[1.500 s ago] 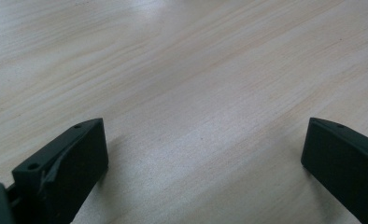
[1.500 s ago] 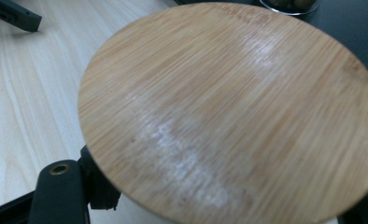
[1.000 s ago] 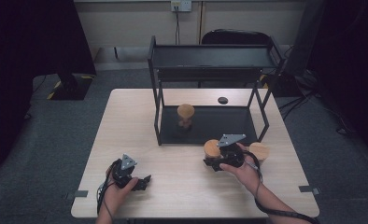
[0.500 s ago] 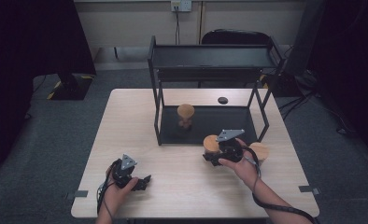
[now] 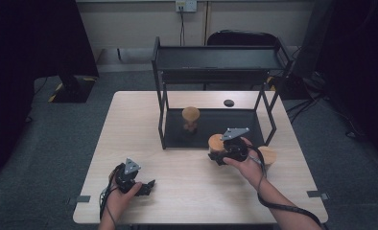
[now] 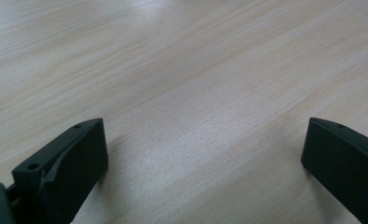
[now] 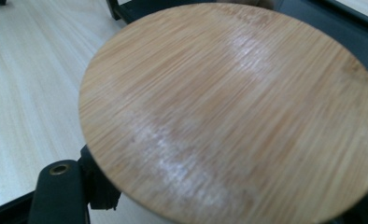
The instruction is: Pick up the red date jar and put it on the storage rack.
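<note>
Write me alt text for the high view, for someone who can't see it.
A person's right claw grips a jar with a round bamboo lid at the front edge of a black two-tier rack on a light wooden table. The left claw rests open near the table's front edge.

- Black rack standing on the far half of the table.
- Wooden-topped jar inside the rack.
- Right gripper at the rack's front edge, closed on a wooden-lidded jar.
- Left gripper resting well apart from the rack.
</note>
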`<control>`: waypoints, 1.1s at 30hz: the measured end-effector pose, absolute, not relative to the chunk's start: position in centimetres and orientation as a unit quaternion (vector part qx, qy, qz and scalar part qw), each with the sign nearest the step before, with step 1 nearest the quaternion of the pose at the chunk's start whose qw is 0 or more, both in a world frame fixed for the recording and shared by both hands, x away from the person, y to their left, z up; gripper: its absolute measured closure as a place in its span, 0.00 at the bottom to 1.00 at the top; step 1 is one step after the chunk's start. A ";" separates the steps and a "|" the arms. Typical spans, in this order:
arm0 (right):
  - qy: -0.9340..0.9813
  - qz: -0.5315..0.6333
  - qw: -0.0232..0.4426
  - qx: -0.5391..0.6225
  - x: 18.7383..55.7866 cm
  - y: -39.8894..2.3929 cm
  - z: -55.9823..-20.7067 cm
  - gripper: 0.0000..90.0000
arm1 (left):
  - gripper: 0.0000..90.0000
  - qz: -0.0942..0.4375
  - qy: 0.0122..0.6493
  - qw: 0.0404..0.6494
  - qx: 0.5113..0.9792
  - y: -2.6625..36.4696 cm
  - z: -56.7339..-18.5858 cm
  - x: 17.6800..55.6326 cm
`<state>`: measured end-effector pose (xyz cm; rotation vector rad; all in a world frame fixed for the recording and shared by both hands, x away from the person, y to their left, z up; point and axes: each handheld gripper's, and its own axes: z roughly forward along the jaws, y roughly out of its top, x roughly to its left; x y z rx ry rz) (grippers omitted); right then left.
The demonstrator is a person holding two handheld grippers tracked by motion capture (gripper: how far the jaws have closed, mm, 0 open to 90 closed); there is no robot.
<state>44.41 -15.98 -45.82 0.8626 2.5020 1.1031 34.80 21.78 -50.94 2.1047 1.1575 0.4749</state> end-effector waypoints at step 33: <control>0.855 0.379 0.149 0.320 47.5 -15.1 -45.2 0.28 | 0.00 0.182 0.445 0.340 0.809 21.8 -50.9 34.8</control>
